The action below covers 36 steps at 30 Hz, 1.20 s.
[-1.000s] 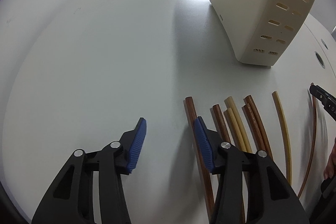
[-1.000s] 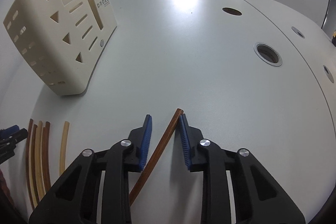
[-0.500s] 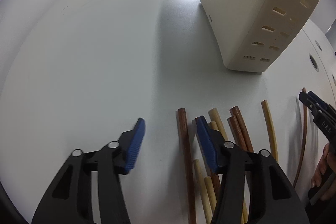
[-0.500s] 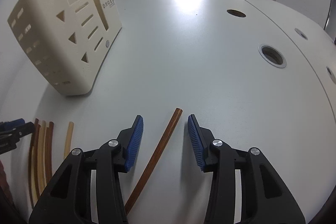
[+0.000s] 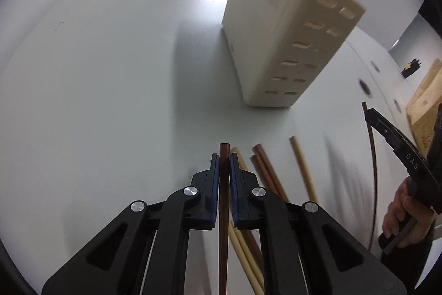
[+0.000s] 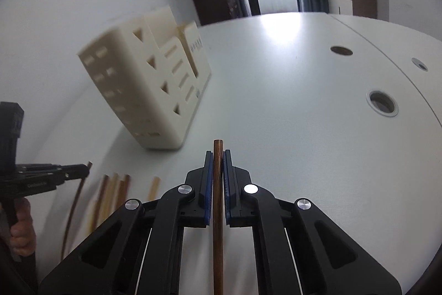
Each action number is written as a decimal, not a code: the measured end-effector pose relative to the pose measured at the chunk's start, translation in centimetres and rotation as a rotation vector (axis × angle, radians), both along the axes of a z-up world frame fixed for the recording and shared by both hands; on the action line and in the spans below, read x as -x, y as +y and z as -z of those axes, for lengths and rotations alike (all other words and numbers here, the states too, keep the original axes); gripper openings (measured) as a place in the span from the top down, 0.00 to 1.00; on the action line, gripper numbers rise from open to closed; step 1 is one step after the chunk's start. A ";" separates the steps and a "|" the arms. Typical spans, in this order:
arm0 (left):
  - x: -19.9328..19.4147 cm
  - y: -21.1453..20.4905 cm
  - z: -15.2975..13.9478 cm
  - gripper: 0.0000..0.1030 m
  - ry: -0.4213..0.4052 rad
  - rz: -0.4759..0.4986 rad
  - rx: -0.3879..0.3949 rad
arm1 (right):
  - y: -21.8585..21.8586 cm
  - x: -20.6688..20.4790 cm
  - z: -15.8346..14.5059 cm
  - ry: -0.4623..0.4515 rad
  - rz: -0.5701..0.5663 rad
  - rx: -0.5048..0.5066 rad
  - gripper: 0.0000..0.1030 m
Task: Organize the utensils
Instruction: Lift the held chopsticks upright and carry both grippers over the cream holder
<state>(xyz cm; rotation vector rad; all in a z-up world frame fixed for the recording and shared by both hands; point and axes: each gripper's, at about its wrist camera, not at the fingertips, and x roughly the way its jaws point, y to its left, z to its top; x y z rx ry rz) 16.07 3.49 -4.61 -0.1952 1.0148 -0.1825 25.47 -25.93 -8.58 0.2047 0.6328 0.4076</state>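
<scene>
Blue-padded jaws that stood apart half a second ago are now clamped: the left gripper (image 5: 224, 156) on a dark brown chopstick (image 5: 223, 226), the right gripper (image 6: 218, 152) on a reddish-brown chopstick (image 6: 218, 212). Both sticks look lifted off the white table (image 5: 96, 87). Remaining chopsticks (image 5: 265, 170) lie lower centre-right. Next, probably, comes carrying them to the cream holder (image 5: 287, 46) at upper right.

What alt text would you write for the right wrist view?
The right hand-held gripper is shut on a brown chopstick above a white table. To the left stand a cream holder, loose chopsticks and the left hand-held gripper.
</scene>
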 end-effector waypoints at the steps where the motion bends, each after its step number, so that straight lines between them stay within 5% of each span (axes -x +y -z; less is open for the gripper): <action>1: 0.8 0.4 -0.9 0.93 -0.022 0.011 0.031 | -0.4 0.9 -1.1 -0.046 -0.011 -0.053 0.93; 4: 1.6 1.4 -3.5 0.93 -0.093 0.032 0.098 | -1.3 3.8 -3.7 -0.206 -0.064 -0.203 0.93; 8: 3.3 1.1 -7.3 0.93 -0.188 0.056 0.131 | -1.9 5.8 -6.2 -0.331 -0.056 -0.266 0.93; 21: 3.4 -0.5 -17.2 0.94 -0.389 0.092 0.132 | 0.7 6.4 -14.0 -0.486 -0.110 -0.264 0.93; 30: -1.6 -1.9 -23.1 0.93 -0.487 0.048 0.076 | 2.4 3.4 -17.5 -0.561 -0.101 -0.250 0.93; 36: -4.4 -2.6 -26.3 0.94 -0.579 0.076 0.127 | 2.9 1.2 -19.4 -0.605 -0.076 -0.268 0.93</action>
